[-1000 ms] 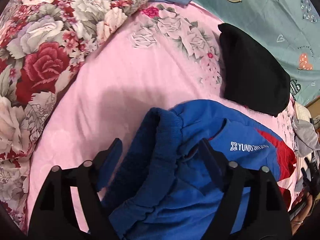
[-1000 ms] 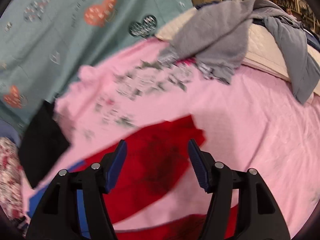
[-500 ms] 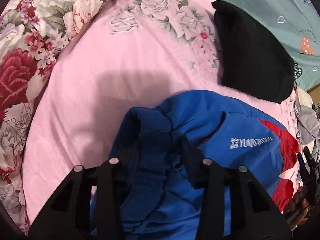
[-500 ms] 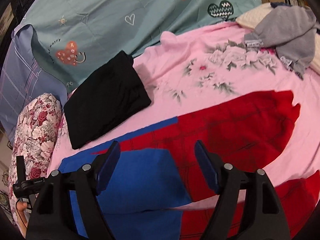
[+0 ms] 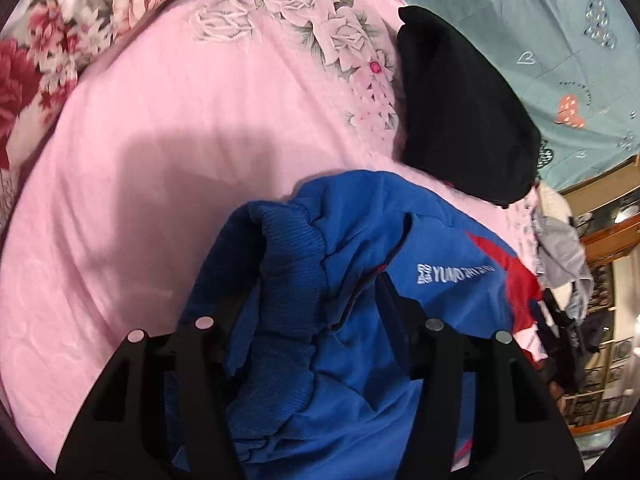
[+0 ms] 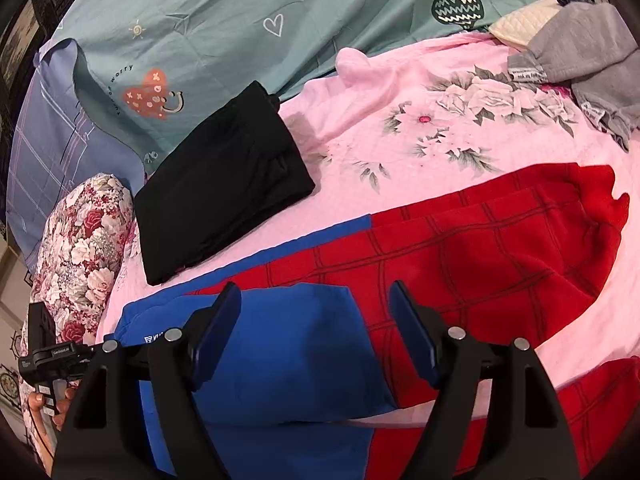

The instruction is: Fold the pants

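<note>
Nearest in the left wrist view, the left gripper [image 5: 320, 312] straddles the bunched ribbed waistband of the blue and red pants [image 5: 360, 280]. Its fingers [image 5: 394, 312] stand at a middling gap and have just been opening; the cloth lies between them, the left one buried under the folds, and whether the pads press on the fabric cannot be told. White lettering shows on the blue panel just beyond the right finger.

In the right wrist view, the right gripper [image 6: 316, 332] hovers over the blue upper part of the pants [image 6: 288, 352], its fingers [image 6: 412, 332] spread wide with nothing caught between them. At the lower left edge a hand [image 6: 48, 404] grips the handle of the other tool.

The pants lie across the pink floral bedsheet [image 6: 400, 92], blue near the waist and red with a dark grid pattern [image 6: 480, 248] along the legs, which stretch away to the right.

Past the pants, a folded black garment [image 6: 224, 188] rests on the sheet, apart from them. A rose-printed pillow [image 6: 80, 240] sits at the left. Farther back, a gray garment [image 6: 588, 44] is heaped at the right edge of the bed, and a teal cover with heart prints [image 6: 240, 12] runs along the far side.
</note>
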Motion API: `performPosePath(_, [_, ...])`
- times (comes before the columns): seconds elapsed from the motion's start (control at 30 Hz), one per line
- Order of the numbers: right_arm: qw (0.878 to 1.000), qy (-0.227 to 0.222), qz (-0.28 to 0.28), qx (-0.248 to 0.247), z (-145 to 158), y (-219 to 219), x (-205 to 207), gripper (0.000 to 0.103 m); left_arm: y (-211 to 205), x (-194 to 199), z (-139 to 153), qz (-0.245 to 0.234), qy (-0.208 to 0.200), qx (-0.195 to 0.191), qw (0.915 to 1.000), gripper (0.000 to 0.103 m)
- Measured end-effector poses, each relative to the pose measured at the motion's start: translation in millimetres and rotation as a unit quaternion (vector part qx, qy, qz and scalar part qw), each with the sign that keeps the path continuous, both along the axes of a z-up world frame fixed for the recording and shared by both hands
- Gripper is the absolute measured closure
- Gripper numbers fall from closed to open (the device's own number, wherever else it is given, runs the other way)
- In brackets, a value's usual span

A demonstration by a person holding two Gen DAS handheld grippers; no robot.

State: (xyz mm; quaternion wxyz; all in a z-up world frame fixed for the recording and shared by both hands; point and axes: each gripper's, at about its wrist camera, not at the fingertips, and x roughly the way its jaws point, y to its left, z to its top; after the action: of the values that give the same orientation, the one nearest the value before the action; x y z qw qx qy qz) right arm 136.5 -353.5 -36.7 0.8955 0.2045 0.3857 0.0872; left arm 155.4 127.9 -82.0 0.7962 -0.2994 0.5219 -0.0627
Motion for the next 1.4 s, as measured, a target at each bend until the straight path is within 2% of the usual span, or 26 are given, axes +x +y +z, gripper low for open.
performPosePath(0.33, [1.000,-0.010,0.010,-0.004,-0.5,2.1,-2.1,0.026,7.9,-5.4,-3.0,0.004,0.015,-0.013,0.9998,0.044])
performPosePath(0.47, [1.000,-0.014,0.013,-0.008,-1.0,4.8,-1.4,0.026,10.0,-7.3,-4.6,0.003,0.013,-0.028,0.9995,0.048])
performPosePath(0.5, [1.000,-0.013,0.015,-0.007,-1.2,5.6,-1.0,0.026,10.5,-6.4,-5.2,0.005,0.010,-0.035,0.9993,0.066])
performPosePath(0.53, [1.000,-0.013,0.017,-0.007,-1.8,6.7,-0.7,0.026,10.1,-4.7,-6.6,-0.001,0.010,-0.048,0.9988,0.070])
performPosePath(0.6, [1.000,-0.014,0.019,-0.010,-1.8,8.1,-1.0,0.026,7.6,-2.1,-7.1,-0.006,0.004,-0.068,0.9977,0.071])
performPosePath(0.7, [1.000,-0.019,0.017,-0.013,-1.3,7.5,-2.2,0.026,5.8,1.0,-3.3,-0.005,-0.016,-0.068,0.9975,0.071])
performPosePath(0.8, [1.000,-0.020,0.013,-0.014,-2.0,6.0,-2.5,0.026,8.0,2.2,-8.0,-0.005,-0.026,-0.119,0.9925,0.070])
performPosePath(0.9, [1.000,-0.013,0.012,-0.016,-5.4,5.7,-0.5,0.026,12.6,0.4,-11.2,0.005,-0.042,-0.157,0.9868,0.053])
performPosePath(1.0, [1.000,-0.010,0.015,-0.017,-6.9,7.1,0.0,0.026,18.7,0.6,-17.6,0.032,-0.034,-0.171,0.9842,0.054])
performPosePath(1.03, [1.000,-0.011,0.017,-0.019,-6.7,7.9,-0.3,0.026,19.0,1.6,-18.5,0.039,-0.026,-0.155,0.9868,0.071])
performPosePath(1.07, [1.000,-0.012,0.018,-0.020,-6.5,8.4,-0.6,0.026,18.3,2.2,-18.2,0.045,-0.018,-0.131,0.9902,0.085])
performPosePath(1.1, [0.999,-0.014,0.019,-0.023,-6.1,9.1,-0.8,0.026,15.6,3.2,-15.4,0.047,-0.006,-0.086,0.9952,0.090])
performPosePath(1.2, [0.999,-0.014,0.018,-0.026,-6.5,9.2,-0.5,0.026,11.7,0.5,1.9,0.064,-0.013,0.005,0.9979,0.094])
performPosePath(1.23, [0.999,-0.013,0.018,-0.026,-6.7,9.0,-0.4,0.026,9.0,-0.5,16.5,0.070,-0.027,0.052,0.9958,0.096])
performPosePath(1.33, [0.999,-0.015,0.017,-0.027,-6.3,8.9,-0.6,0.026,7.6,-1.7,49.7,0.082,-0.068,0.120,0.9871,0.096])
performPosePath(1.4, [0.999,-0.014,0.018,-0.030,-7.0,9.5,0.2,0.026,5.2,7.4,57.0,0.080,-0.070,0.170,0.9795,0.096])
